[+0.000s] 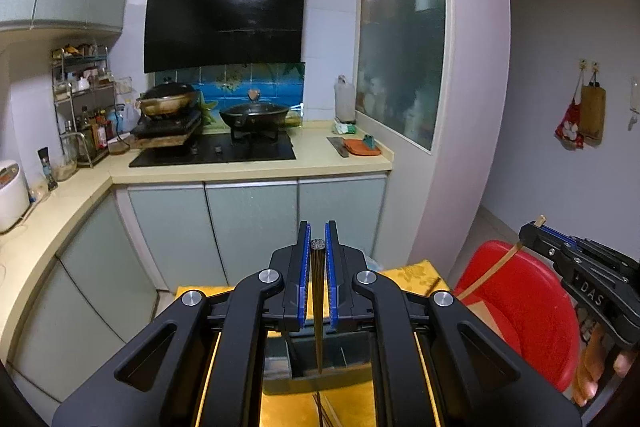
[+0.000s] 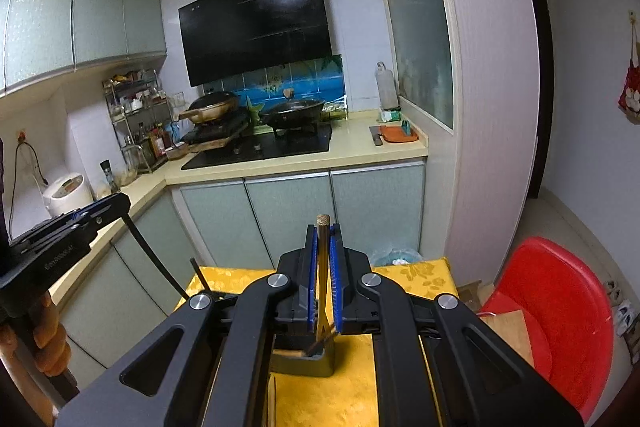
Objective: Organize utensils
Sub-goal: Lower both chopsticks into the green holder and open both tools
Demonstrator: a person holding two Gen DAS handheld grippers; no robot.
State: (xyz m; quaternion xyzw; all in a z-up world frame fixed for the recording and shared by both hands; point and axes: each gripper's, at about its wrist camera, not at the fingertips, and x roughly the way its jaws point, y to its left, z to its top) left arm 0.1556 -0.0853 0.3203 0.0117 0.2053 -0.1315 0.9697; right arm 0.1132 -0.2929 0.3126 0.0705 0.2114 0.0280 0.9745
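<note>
left gripper [image 1: 318, 243] right up close, jaws pinched tight on a dark chopstick [image 1: 318, 307], blue pads hugging it on both sides. the stick runs down from the pads and its lower end hangs over a dark utensil holder [image 1: 276, 383] standing on the yellow tablecloth [image 1: 416, 273]. whether the tip is inside the holder or just above it, i can't tell from here.

over on the right gripper [image 2: 323, 247], same story: jaws clamped on a light bamboo chopstick [image 2: 321, 291], butt end poking up past the pads, lower end reaching toward the holder. a few more sticks lean in there near its rim, so some are already stowed.

each camera catches the other claw too: the right one out at the side, its pale stick slanting down across the red plastic stool [image 1: 520, 307], a hand [image 1: 592, 375] wrapped round the grip.

my read: we're mid-job. two chopsticks in hand, one per claw, both poised over the holder. what's left is lowering them in and letting go, and i can't see whether more utensils lie on the cloth, since the gripper bodies block most of it. a thin dark stick does show at the cloth's far left edge in the right view, which may be another to collect.

further back, pale green cabinet doors [image 1: 248, 227], the cream worktop [image 1: 320, 155], a black wok [image 1: 254, 115] on the hob and a second pan [image 1: 168, 101] beside it, the big black hood [image 1: 224, 23] above.
</note>
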